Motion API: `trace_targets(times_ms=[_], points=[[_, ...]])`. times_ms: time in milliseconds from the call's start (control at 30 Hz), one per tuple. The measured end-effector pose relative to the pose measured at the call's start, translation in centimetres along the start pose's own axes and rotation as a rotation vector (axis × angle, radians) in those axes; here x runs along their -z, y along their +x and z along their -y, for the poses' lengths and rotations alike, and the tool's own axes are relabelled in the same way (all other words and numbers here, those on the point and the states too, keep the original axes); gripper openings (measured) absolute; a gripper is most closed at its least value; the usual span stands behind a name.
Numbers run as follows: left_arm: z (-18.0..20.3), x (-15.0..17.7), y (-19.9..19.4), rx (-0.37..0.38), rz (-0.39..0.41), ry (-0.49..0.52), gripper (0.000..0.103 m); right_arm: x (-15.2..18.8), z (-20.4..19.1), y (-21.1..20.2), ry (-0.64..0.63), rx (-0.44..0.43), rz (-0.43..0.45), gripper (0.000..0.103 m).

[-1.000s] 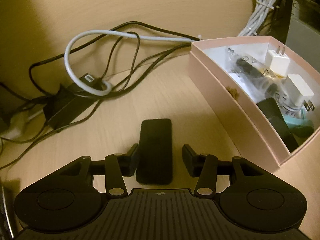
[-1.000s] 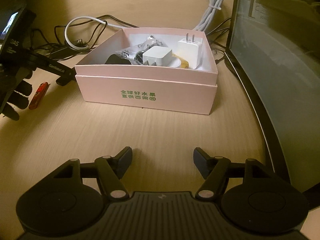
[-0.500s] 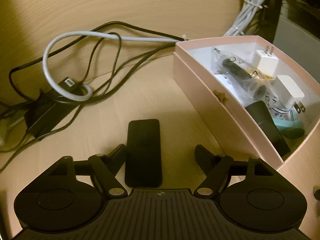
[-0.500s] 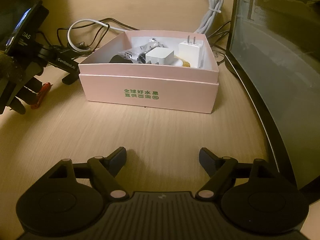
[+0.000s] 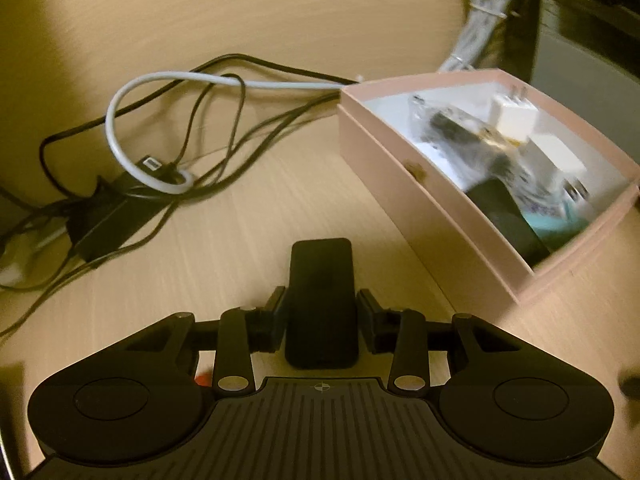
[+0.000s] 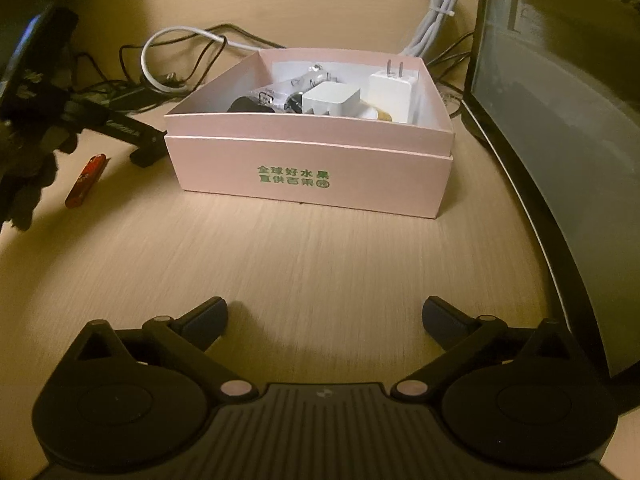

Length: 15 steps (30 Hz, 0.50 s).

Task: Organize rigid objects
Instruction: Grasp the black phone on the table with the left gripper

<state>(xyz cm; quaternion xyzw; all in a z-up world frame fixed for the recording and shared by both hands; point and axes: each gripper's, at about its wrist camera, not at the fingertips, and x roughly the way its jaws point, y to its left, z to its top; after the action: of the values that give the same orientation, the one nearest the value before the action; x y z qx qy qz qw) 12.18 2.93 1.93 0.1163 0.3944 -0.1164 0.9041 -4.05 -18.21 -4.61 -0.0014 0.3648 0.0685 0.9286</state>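
Note:
A flat black rectangular device (image 5: 321,268) lies lengthwise between my left gripper's (image 5: 321,306) fingers. The jaws are closing and both pads touch its long sides. To its right stands an open pink box (image 5: 404,184) holding white chargers (image 5: 516,120), a bagged dark part and other small items. In the right wrist view the same pink box (image 6: 312,160) stands straight ahead with two white chargers (image 6: 332,98) inside. My right gripper (image 6: 324,312) hangs over bare wood well in front of it, its jaws opening wide with nothing between them.
Tangled black and white cables (image 5: 168,148) and a black adapter (image 5: 108,220) lie to the left of the box. A bundled white cable (image 6: 440,8) sits behind it. A dark monitor (image 6: 560,140) borders the right. A small red stick (image 6: 86,180) lies left of the box, near a gloved hand (image 6: 24,184).
My left jaws spread wide, then came in against the black device, and the left view shifted slightly. My right jaws have widened step by step while that hand stayed put.

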Motion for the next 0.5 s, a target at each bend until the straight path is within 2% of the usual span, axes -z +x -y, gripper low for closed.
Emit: trace_targets(times_ms=[167, 367, 500], points=[[0.8, 1.2, -1.8, 0.041, -0.021, -0.027, 0.041, 0.0, 0.0, -0.1, -0.018, -0.012, -0.007, 0.103], [2.0, 3.5, -4.5, 0.145, -0.047, -0.115, 0.041, 0.4, -0.1, -0.2, -0.018, -0.012, 0.022, 0.103], [2.2, 4.6, -5.5, 0.161, -0.03, -0.172, 0.042, 1.0, -0.1, -0.4, -0.018, -0.012, 0.059, 0.103]])
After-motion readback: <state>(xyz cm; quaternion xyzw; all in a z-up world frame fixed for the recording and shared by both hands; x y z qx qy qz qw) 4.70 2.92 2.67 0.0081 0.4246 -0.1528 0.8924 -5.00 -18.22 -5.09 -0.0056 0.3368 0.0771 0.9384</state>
